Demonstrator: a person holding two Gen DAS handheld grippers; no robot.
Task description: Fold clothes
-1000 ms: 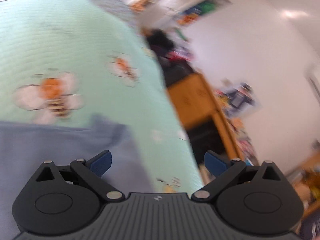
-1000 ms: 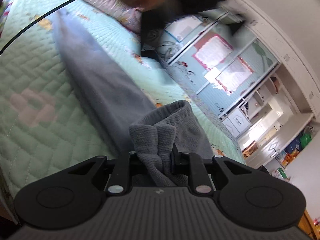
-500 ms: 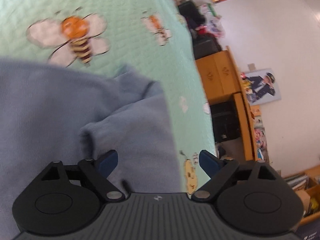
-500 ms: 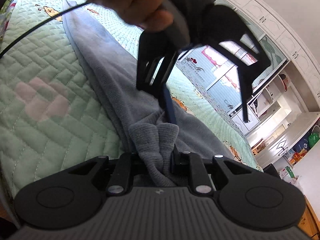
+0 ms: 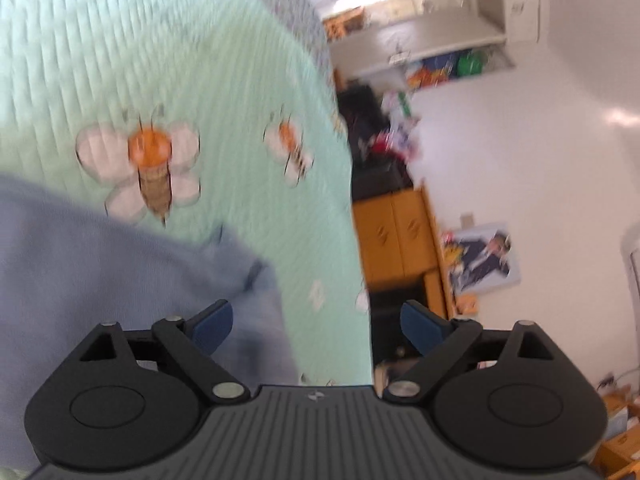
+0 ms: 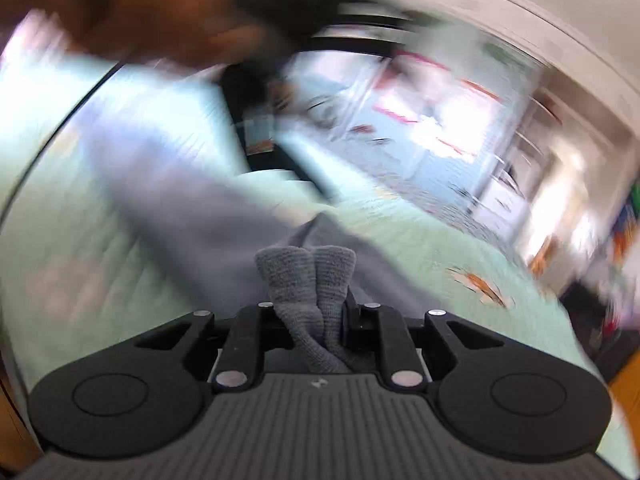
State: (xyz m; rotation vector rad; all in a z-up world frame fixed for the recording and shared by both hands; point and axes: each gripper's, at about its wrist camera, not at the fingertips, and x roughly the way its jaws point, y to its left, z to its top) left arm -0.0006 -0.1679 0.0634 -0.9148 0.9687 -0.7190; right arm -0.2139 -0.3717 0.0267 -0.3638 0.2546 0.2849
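A blue-grey garment [image 5: 100,280] lies on the mint quilted bedspread [image 5: 200,60] with bee prints. My left gripper [image 5: 314,320] hovers over the garment's right edge, near the side of the bed; its jaws are opening and its blue pads press on nothing. My right gripper [image 6: 310,304] is shut on the garment's grey ribbed cuff [image 6: 304,272], which bunches up between the fingers. From there the rest of the garment [image 6: 192,220] trails away across the bed. A person's hand [image 6: 160,12] with a blurred black tool fills the top of the right wrist view.
The bed ends at the right of the left wrist view. Beyond it stand an orange wooden cabinet [image 5: 400,236], dark bags [image 5: 368,120] and a white wall with a poster [image 5: 480,260]. A black cable [image 6: 40,152] curves over the bedspread at the left.
The left wrist view has pulled back and rolled, so less garment and more bedspread shows. The right gripper rose and rolled with the cuff still held; the other hand moved up and blurred.
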